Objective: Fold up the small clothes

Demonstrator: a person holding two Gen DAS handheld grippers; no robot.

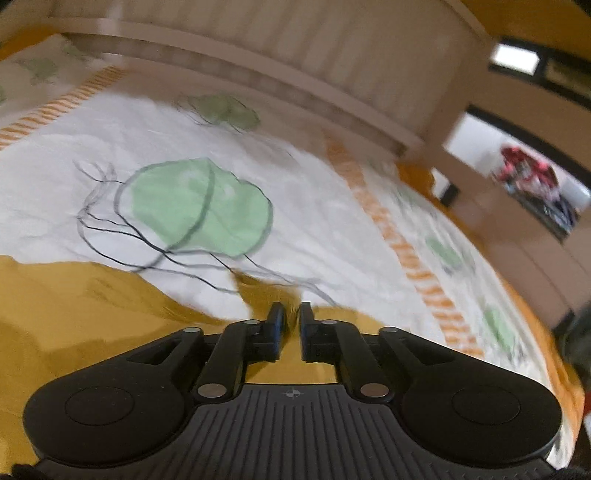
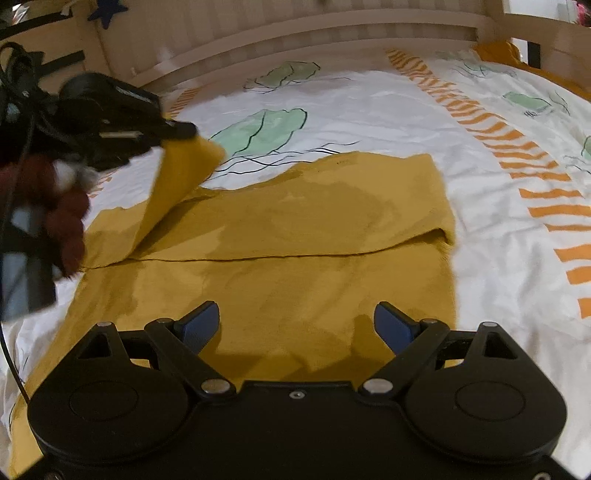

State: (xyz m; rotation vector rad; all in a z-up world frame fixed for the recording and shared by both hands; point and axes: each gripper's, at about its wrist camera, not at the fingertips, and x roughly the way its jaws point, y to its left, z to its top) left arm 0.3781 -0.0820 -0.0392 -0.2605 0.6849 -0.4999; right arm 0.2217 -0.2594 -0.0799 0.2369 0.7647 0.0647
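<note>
A mustard-yellow cloth (image 2: 295,221) lies on the bed, folded once, with a straight edge running across its middle. Its far-left corner flap (image 2: 184,173) stands lifted at the tip of my left gripper (image 2: 184,129). In the left wrist view the left gripper (image 1: 291,308) shows a narrow gap between its blue pads, with the cloth's corner (image 1: 258,291) right at the tips. My right gripper (image 2: 297,314) hovers wide open over the cloth's near half, nothing between its fingers.
The bed cover (image 2: 369,103) is white with green shapes and orange striped bands. A slatted wooden rail (image 2: 295,33) runs along the far side. A dark red fuzzy sleeve (image 2: 62,206) and black cables (image 2: 11,350) are at the left.
</note>
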